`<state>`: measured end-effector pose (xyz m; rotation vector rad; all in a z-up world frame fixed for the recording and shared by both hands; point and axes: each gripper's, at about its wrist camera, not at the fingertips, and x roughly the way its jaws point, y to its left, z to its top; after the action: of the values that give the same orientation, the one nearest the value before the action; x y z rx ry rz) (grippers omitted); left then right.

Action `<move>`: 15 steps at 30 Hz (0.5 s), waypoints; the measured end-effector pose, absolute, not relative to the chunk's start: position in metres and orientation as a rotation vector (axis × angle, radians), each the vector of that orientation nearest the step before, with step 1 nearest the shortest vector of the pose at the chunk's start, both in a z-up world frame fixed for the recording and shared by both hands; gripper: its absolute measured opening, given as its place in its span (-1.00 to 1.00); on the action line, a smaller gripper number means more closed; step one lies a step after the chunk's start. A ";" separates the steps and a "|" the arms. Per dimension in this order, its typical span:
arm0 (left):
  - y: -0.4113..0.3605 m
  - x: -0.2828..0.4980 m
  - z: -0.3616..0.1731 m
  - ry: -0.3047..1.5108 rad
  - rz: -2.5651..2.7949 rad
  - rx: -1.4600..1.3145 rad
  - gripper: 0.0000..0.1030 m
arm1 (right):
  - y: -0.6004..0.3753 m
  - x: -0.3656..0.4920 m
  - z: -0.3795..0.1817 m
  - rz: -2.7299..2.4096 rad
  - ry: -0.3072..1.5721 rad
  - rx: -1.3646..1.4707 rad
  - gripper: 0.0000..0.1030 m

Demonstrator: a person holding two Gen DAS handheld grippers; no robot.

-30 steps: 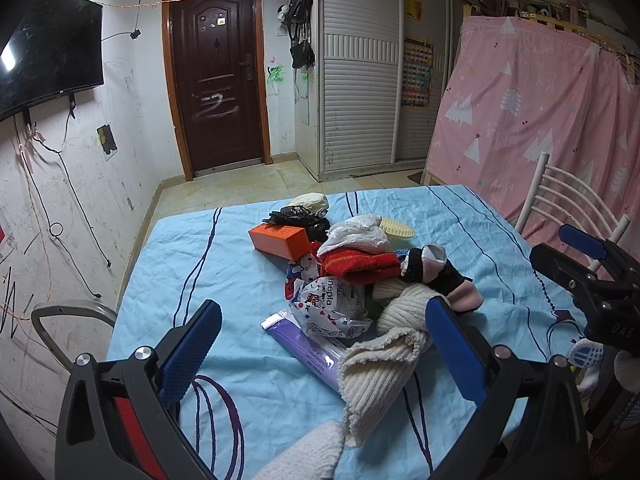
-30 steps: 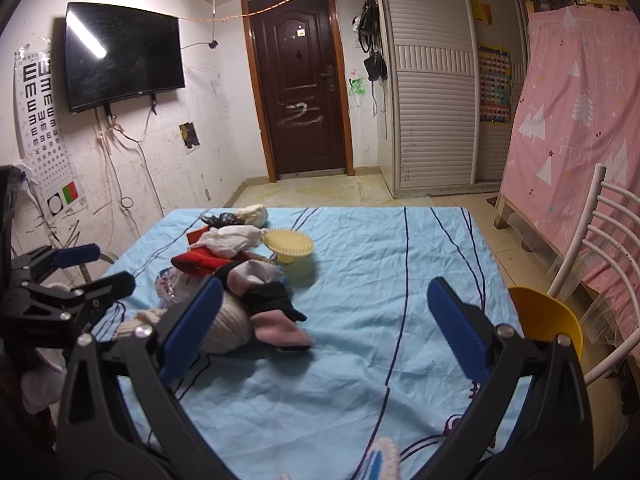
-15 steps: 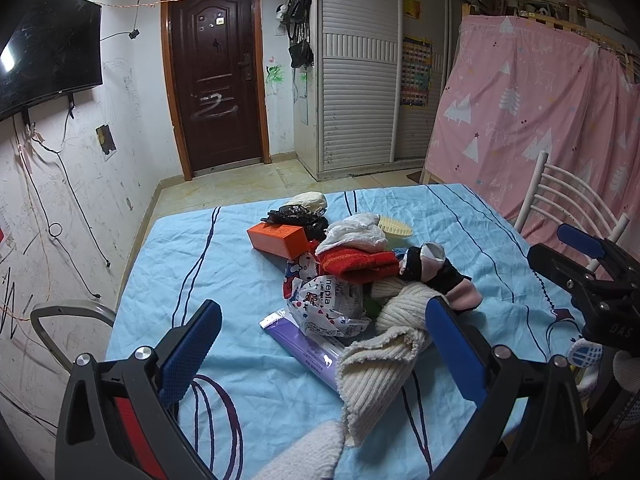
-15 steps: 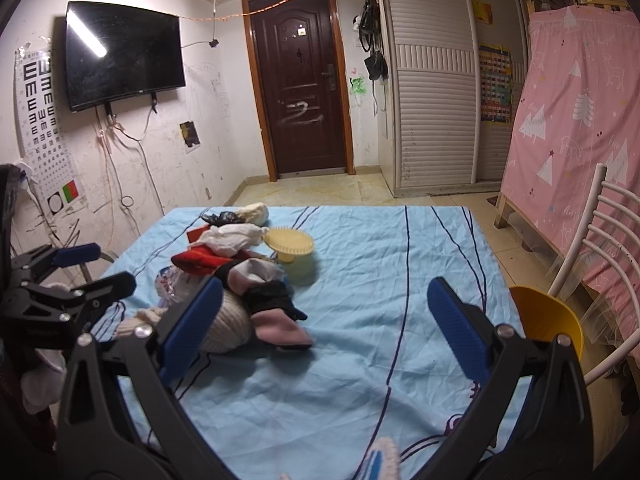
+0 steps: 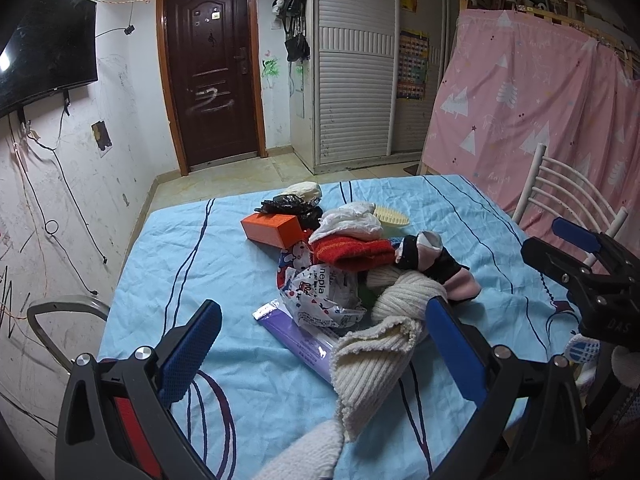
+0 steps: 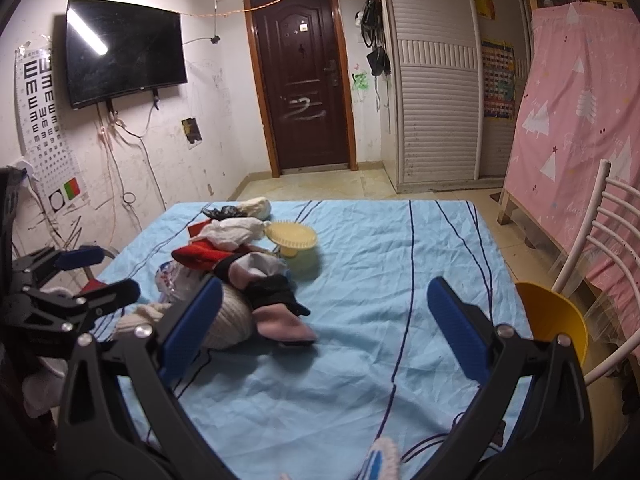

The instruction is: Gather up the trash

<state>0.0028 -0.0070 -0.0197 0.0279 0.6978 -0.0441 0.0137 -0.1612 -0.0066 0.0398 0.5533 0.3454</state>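
A heap lies on the blue-sheeted table (image 5: 184,272): an orange box (image 5: 272,230), a black plastic bag (image 5: 292,206), a crumpled cartoon-print wrapper (image 5: 320,292), a purple packet (image 5: 300,338), mixed with red, white, cream and pink-black cloth pieces. A cream knit sock (image 5: 376,364) sits between my left gripper's (image 5: 320,344) open fingers, untouched. My right gripper (image 6: 324,320) hangs open over bare sheet, right of the heap (image 6: 240,276). Each gripper shows in the other's view, the right one (image 5: 576,248) and the left one (image 6: 88,272).
A yellow round lid or dish (image 6: 291,237) rests behind the heap. A white metal chair with a yellow seat (image 6: 552,316) stands at the table's right edge. A pink curtain (image 5: 540,112), a wardrobe and a dark door (image 5: 212,76) are behind.
Almost nothing differs; both grippers hold their place and stay open, with only a slight drift in the left wrist view.
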 end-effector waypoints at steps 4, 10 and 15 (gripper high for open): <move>-0.009 0.002 -0.027 0.733 -0.085 0.026 0.80 | -0.157 0.016 -0.013 0.360 0.576 0.035 0.91; -0.008 0.004 -0.043 0.794 -0.131 0.007 0.80 | -0.148 0.021 -0.021 0.397 0.613 0.014 0.91; -0.012 0.009 -0.052 0.833 -0.181 -0.002 0.76 | -0.141 0.029 -0.028 0.400 0.648 -0.002 0.91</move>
<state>0.0090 -0.0122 -0.0524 -0.0020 0.8332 -0.1811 0.0288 -0.1409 -0.0277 -0.0022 0.6484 0.3999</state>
